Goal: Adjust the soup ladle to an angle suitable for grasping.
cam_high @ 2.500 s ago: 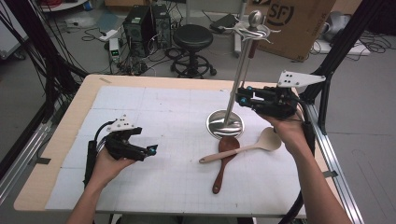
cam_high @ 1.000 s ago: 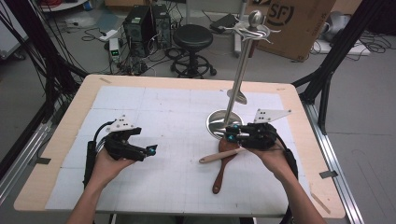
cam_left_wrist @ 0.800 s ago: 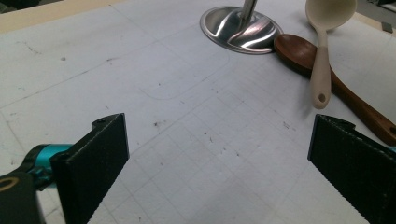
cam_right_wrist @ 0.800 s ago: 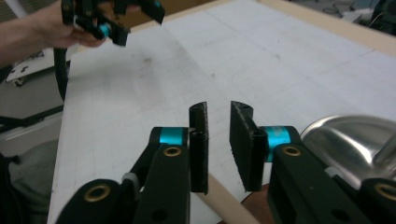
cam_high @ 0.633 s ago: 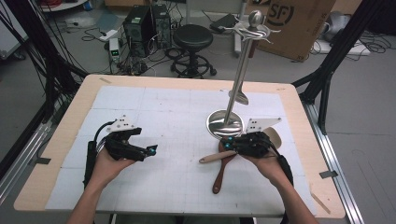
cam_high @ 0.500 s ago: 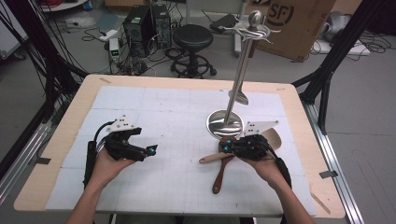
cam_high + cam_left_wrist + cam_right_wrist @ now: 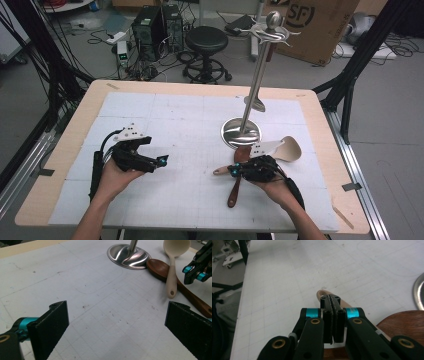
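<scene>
A pale wooden spoon point(image 7: 291, 148) and a dark brown spoon point(image 7: 233, 190) lie crossed in front of the metal stand's round base point(image 7: 241, 133). My right gripper point(image 7: 231, 171) hovers low over the pale spoon's handle, pointing left. Its jaws are shut pad to pad with nothing between them point(image 7: 331, 300), and the pale handle's tip point(image 7: 323, 293) shows just beyond them. The brown spoon's bowl point(image 7: 404, 322) lies to its right. My left gripper point(image 7: 159, 162) rests at the table's left with its jaws wide open point(image 7: 116, 332) over bare mat, facing the spoons point(image 7: 172, 272).
The stand's tall pole point(image 7: 257, 75) rises behind the spoons, topped with hooks, and a small metal utensil hangs low on it. The white grid mat point(image 7: 190, 125) covers the table. A stool, boxes and cables lie on the floor beyond.
My right gripper has come down and toward me from beside the stand to just over the spoon handles, and its jaws have closed. The left gripper has kept still.
</scene>
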{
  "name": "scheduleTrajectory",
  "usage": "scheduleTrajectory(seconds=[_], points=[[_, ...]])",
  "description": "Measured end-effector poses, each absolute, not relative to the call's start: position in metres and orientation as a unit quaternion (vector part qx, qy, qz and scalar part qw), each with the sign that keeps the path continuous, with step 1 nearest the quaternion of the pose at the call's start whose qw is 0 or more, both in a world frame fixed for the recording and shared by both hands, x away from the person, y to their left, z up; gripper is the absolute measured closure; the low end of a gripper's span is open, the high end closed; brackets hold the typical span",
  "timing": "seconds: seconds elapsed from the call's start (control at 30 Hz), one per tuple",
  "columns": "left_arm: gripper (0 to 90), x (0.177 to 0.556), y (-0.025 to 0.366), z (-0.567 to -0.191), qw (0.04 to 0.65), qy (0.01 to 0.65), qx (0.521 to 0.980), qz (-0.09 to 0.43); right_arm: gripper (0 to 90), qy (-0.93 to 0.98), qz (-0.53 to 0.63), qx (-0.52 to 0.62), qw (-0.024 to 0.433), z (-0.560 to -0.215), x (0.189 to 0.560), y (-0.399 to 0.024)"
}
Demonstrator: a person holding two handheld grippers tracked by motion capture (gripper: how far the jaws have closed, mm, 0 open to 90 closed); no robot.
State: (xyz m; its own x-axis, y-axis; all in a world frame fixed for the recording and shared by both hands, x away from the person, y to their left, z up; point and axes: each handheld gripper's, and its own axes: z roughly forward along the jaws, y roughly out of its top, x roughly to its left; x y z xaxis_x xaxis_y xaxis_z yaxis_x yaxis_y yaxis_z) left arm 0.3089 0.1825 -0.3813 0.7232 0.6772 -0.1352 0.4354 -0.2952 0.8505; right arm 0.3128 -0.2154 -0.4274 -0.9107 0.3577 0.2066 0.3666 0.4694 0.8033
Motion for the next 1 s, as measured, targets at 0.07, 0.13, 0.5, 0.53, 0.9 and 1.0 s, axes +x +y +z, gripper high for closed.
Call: scheduleTrajectory(seconds=[0.07, 0.13, 0.5, 0.53, 0.9, 1.0], points=[[5.9, 0.309, 0.183, -0.381, 0.479, 0.349, 0.796, 0.126, 89.4, -0.860, -0.465, -0.209, 0.004, -0.429, 0.313, -0.213], [5.8, 0.309, 0.183, -0.381, 0.480, 0.350, 0.795, 0.126, 89.4, -0.863, -0.460, -0.208, 0.003, -0.431, 0.314, -0.211], [5.9, 0.309, 0.183, -0.381, 0.479, 0.348, 0.796, 0.127, 89.4, -0.871, -0.445, -0.207, 0.000, -0.437, 0.318, -0.206], [5.8, 0.309, 0.183, -0.381, 0.479, 0.348, 0.796, 0.127, 89.4, -0.871, -0.445, -0.207, 0.000, -0.437, 0.318, -0.206], [5.8, 0.309, 0.183, -0.381, 0.481, 0.351, 0.793, 0.127, 89.4, -0.871, -0.444, -0.212, -0.004, -0.438, 0.323, -0.200], [5.8, 0.309, 0.183, -0.381, 0.482, 0.350, 0.793, 0.127, 89.4, -0.870, -0.444, -0.215, -0.007, -0.438, 0.325, -0.197]])
